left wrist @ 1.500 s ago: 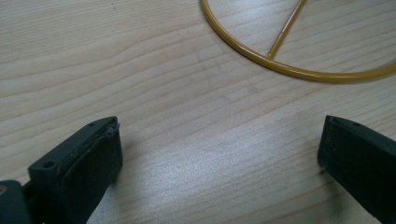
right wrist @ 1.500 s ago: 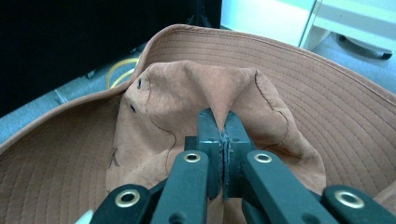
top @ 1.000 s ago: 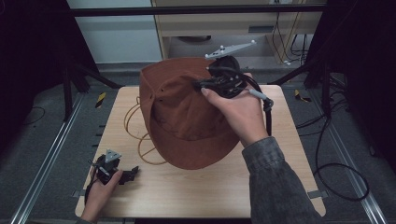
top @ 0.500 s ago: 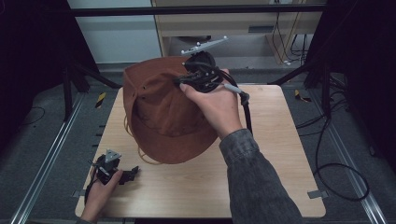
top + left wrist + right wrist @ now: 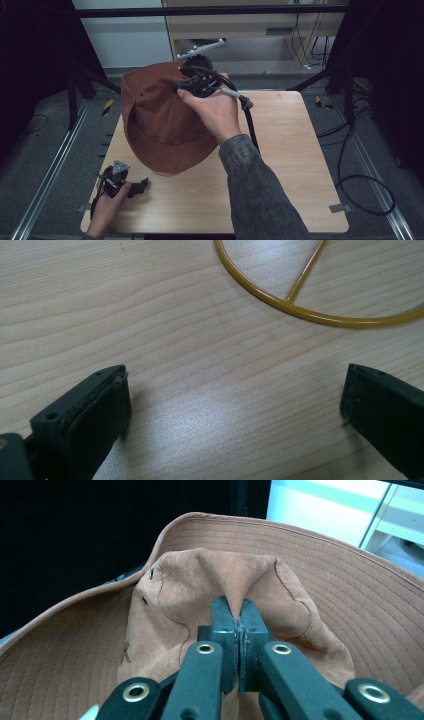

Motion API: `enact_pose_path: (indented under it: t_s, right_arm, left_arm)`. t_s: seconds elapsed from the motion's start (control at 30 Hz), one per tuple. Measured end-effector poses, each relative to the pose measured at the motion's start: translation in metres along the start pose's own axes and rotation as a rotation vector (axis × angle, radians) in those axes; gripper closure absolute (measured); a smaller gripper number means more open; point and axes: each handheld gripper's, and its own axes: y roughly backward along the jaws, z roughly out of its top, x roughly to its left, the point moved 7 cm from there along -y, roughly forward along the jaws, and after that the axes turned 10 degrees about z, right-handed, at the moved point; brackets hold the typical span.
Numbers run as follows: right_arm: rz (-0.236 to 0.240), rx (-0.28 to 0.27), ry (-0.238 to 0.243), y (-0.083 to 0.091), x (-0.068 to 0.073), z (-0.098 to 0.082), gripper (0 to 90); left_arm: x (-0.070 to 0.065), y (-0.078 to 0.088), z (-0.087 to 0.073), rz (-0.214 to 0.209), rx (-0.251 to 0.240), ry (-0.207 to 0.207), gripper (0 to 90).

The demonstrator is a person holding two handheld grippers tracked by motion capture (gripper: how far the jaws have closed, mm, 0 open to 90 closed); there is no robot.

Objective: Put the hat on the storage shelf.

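Observation:
A brown wide-brimmed hat (image 5: 160, 120) hangs over the left half of the wooden table (image 5: 290, 150). My right gripper (image 5: 192, 75) sits at the hat's far top edge. In the right gripper view its jaws (image 5: 239, 612) are shut on a fold of the hat's crown (image 5: 200, 575), and the stitched brim (image 5: 350, 590) spreads behind. My left gripper (image 5: 142, 184) rests on the table near the front left corner. In the left gripper view it stands open (image 5: 235, 395) with bare wood between its pads. A yellow wire ring (image 5: 300, 312) lies on the table just beyond it.
The right forearm in a grey sleeve (image 5: 255, 190) crosses the middle of the table. A black cable (image 5: 250, 125) trails from the right gripper. Metal rails (image 5: 45, 180) run along the table's left side, and a cabinet (image 5: 250, 30) stands behind.
The right gripper has carried the hat to the left across the table. The left gripper has stayed in place.

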Motion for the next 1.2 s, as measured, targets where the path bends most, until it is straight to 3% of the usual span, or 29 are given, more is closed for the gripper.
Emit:
enact_pose_path:
  t_s: [1.2]
  right_arm:
    - [0.043, 0.033, 0.002, -0.047, 0.007, 0.002, 88.8]
  left_arm:
    - [0.0, 0.0, 0.0, -0.003, 0.001, 0.001, 0.0]
